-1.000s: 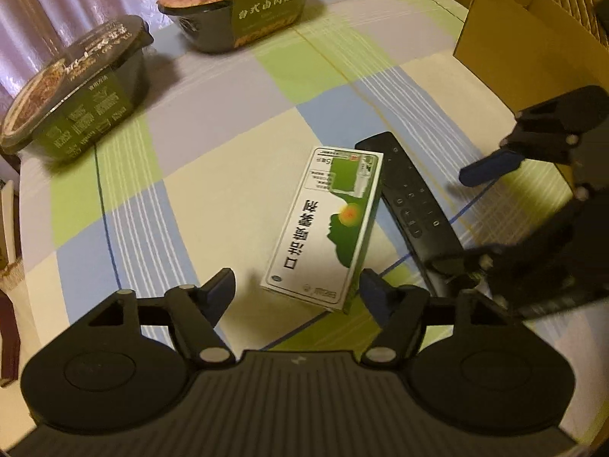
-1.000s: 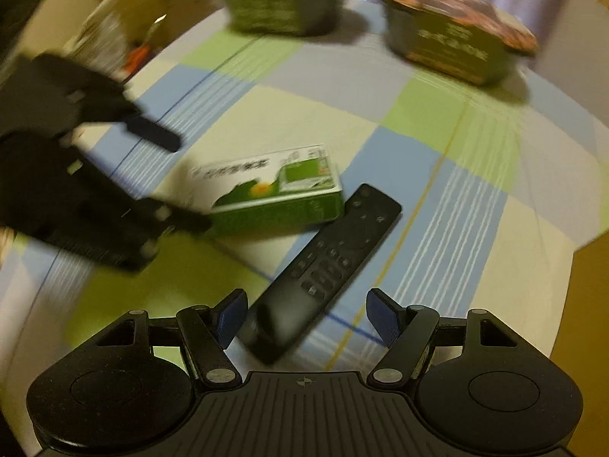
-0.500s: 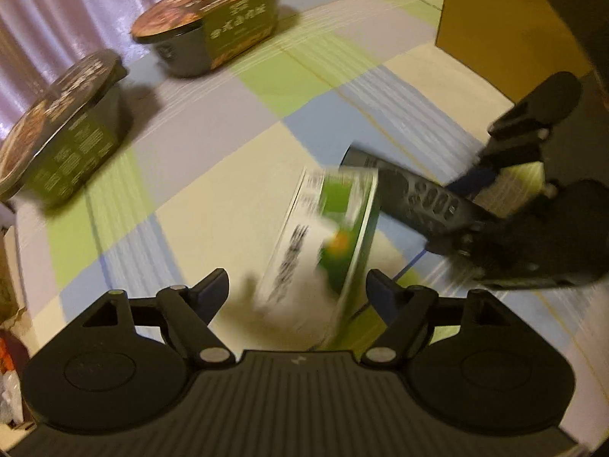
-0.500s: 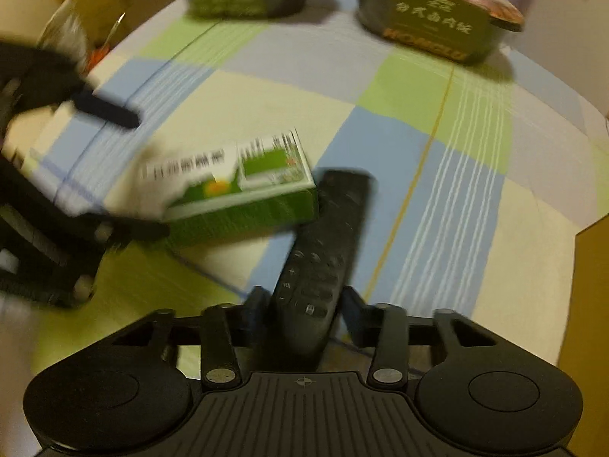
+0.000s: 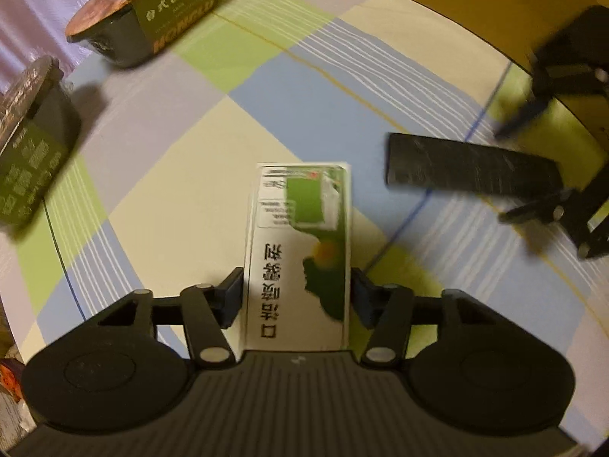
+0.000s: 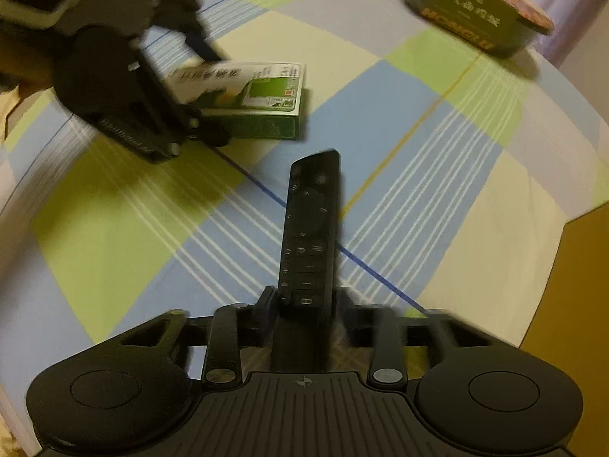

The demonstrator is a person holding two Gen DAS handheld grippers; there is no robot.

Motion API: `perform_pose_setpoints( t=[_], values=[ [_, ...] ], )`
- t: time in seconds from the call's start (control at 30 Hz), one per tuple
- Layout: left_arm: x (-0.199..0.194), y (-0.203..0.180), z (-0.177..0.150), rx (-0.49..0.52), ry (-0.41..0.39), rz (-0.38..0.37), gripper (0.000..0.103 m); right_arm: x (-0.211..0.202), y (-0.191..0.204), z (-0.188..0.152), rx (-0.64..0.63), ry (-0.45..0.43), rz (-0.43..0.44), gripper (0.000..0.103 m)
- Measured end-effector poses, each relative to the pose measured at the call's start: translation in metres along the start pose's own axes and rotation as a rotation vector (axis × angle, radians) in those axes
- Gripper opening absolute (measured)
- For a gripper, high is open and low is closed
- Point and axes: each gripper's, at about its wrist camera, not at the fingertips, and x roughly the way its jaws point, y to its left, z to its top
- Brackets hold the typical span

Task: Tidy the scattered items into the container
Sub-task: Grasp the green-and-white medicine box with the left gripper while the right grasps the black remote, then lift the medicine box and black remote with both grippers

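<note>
A white and green box [image 5: 300, 251] with printed characters sits between the fingers of my left gripper [image 5: 297, 297], which is shut on its two long sides. The same box [image 6: 247, 95] shows at upper left in the right wrist view, with the left gripper [image 6: 198, 91] clamped on it. My right gripper [image 6: 304, 304] is shut on the near end of a black remote control [image 6: 310, 228], which points away from it and appears lifted off the cloth. In the left wrist view the remote [image 5: 472, 173] hangs blurred at right, held by the right gripper [image 5: 548, 160].
A checked green, blue and cream tablecloth [image 5: 198, 160] covers the round table. Two dark instant noodle bowls [image 5: 148, 11] [image 5: 26, 141] stand at the far side; one bowl [image 6: 475, 3] shows at top right. A brown cardboard box [image 5: 475, 3] stands at the right edge, also box [image 6: 571, 342].
Both grippers have gone from open to shut: the left closed on the green and white box, the right stays on the remote, lifting it clear of the box.
</note>
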Motion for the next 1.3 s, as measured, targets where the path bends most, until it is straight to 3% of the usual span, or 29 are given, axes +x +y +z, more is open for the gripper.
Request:
perform_pose_setpoints(
  t=[0.3,0.4,0.57,0.7,0.83,0.97,1.03,1.1,1.3],
  values=[
    [-0.027,-0.038,-0.051,0.051,0.006,-0.057,0.051,0.009,-0.004,-0.005,0.058,-0.077,-0.022,0.071],
    [-0.033,-0.049,-0.063,0.080,0.004,-0.061,0.051,0.006,-0.006,-0.001,0.095,-0.073,0.007,0.041],
    [-0.046,-0.071,-0.076,0.140,-0.011,-0.075,0.051,0.000,0.014,-0.014,0.024,-0.017,0.024,0.041],
    [-0.062,-0.096,-0.087,0.181,-0.037,-0.109,0.051,-0.016,0.036,-0.050,0.017,0.017,0.112,0.041],
    [-0.073,-0.126,-0.100,0.252,-0.043,-0.107,0.051,-0.029,0.059,-0.089,-0.012,0.045,0.146,0.041],
    [-0.075,-0.137,-0.110,0.238,-0.056,-0.094,0.052,-0.038,0.076,-0.122,-0.030,-0.010,0.102,0.041],
    [-0.075,-0.139,-0.112,0.218,-0.071,-0.081,0.056,-0.042,0.087,-0.133,-0.021,-0.051,0.090,0.054],
    [-0.076,-0.140,-0.112,0.197,-0.084,-0.077,0.059,-0.041,0.094,-0.136,-0.052,-0.101,0.047,0.060],
    [-0.080,-0.139,-0.113,0.194,-0.096,-0.067,0.060,-0.038,0.099,-0.140,-0.003,-0.156,0.037,0.060]
  ],
)
